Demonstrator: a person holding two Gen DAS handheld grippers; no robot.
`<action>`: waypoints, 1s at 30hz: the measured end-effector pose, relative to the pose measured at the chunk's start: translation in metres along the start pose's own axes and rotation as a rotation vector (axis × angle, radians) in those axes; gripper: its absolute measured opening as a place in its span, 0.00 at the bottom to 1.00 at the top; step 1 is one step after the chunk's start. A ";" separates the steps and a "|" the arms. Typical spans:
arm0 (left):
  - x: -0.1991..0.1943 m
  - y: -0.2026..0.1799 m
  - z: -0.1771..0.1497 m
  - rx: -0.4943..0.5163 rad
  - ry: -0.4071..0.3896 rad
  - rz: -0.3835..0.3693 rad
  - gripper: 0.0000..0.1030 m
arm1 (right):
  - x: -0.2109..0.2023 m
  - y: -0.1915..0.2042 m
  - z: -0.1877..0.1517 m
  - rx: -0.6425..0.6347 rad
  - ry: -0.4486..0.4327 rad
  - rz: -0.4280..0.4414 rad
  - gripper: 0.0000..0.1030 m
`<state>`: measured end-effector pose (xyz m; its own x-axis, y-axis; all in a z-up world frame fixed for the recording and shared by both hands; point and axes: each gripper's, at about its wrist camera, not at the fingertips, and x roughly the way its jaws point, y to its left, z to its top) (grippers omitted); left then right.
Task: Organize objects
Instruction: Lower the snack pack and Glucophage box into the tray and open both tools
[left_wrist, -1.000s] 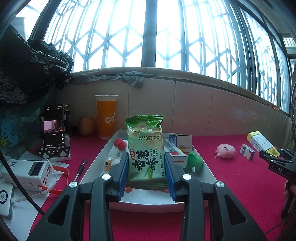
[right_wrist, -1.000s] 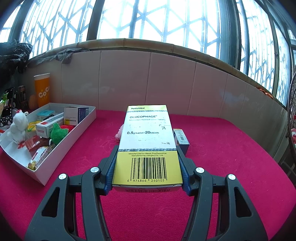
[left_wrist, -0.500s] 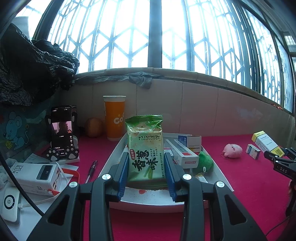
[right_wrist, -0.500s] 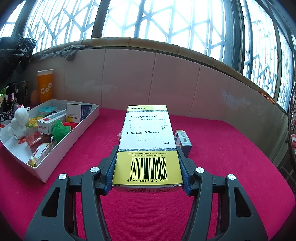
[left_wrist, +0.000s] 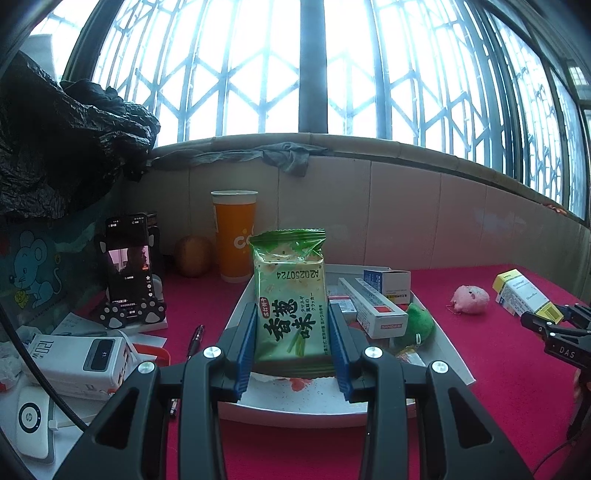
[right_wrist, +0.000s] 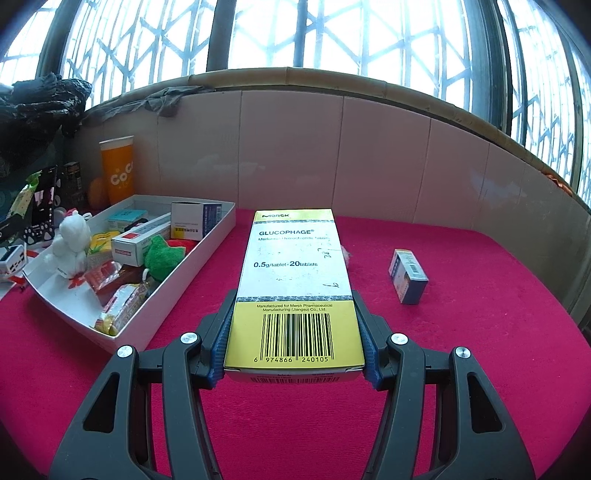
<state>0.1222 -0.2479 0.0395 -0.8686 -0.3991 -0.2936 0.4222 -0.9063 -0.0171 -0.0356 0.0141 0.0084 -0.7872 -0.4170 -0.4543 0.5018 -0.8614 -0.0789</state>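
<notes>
The left tool (left_wrist: 291, 339) is clamped on a green snack packet (left_wrist: 290, 295), its blue pads pressing the packet's two long sides, so the packet stands upright between them. Just ahead of and below that tool lies the white tray (left_wrist: 452, 350), already holding a long white carton (left_wrist: 373, 308), a green plush (left_wrist: 417, 323) and other small things.

The right tool (right_wrist: 293, 343) is closed on a yellow and white medicine box (right_wrist: 293, 280), gripped near its barcode end, the rest reaching forward over the red table (right_wrist: 461, 332). From this tool the tray (right_wrist: 199, 254) sits ahead and to the left; a small blue box (right_wrist: 406, 277) lies loose ahead to the right, and a pink plush (left_wrist: 471, 300) sits near it.

Both items look bound for the tray. I'd say the packet is soft, so it wants lowering onto the bare patch of tray floor right below the left tool before the pads let go, rather than being dropped from height. The medicine box is long and held at one end; it should be swung left over the tray wall with its far end kept up, then laid flat alongside the long white carton, without nudging the white plush (right_wrist: 72, 243).
</notes>
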 end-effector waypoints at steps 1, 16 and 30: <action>0.001 0.001 0.002 0.003 0.000 0.001 0.36 | 0.000 0.003 0.001 -0.004 0.002 0.010 0.55; 0.024 0.006 0.036 0.001 0.019 -0.036 0.36 | 0.002 0.060 0.039 -0.072 -0.018 0.174 0.55; 0.077 -0.011 0.081 -0.004 0.033 -0.092 0.36 | 0.030 0.105 0.069 -0.096 0.040 0.269 0.55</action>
<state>0.0298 -0.2801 0.0946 -0.8949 -0.3096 -0.3215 0.3423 -0.9383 -0.0493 -0.0312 -0.1089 0.0483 -0.6073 -0.6137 -0.5045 0.7241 -0.6889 -0.0336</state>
